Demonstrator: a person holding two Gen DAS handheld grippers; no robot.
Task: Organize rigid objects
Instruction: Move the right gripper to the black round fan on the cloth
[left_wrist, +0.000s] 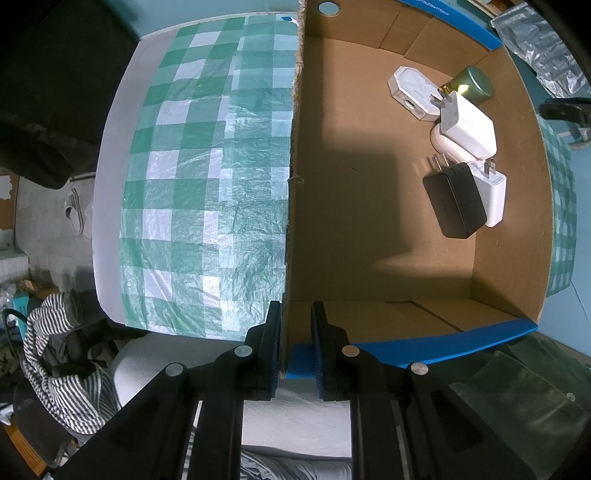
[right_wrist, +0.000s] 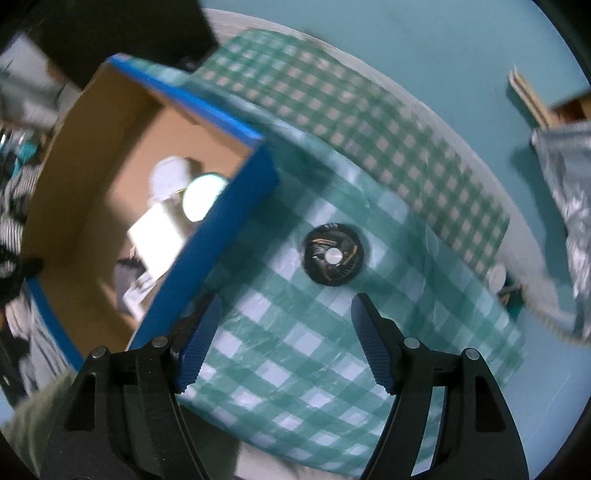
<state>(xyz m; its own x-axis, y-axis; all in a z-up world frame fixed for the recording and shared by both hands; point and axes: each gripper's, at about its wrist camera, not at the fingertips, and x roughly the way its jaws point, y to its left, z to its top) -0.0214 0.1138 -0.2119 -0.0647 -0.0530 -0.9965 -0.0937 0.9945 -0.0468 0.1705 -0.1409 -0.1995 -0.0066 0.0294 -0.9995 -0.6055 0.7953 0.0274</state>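
While clamped on the cardboard box (left_wrist: 369, 206) wall at its near corner, left gripper (left_wrist: 294, 347) fingers pinching the edge. Inside box, toward far-right side: black charger (left_wrist: 455, 201), white chargers (left_wrist: 469, 125), octagonal white case (left_wrist: 412, 90), gold-lidded jar (left_wrist: 474, 83). Right gripper (right_wrist: 286, 339) fingers spread, nothing between, above checkered cloth (right_wrist: 295, 369). Black round fan (right_wrist: 333, 253) on cloth just beside box's blue edge.

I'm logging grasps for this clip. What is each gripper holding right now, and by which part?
The left gripper is clamped on the cardboard box by its side wall's top edge, near a corner. The right gripper is open and holds nothing.
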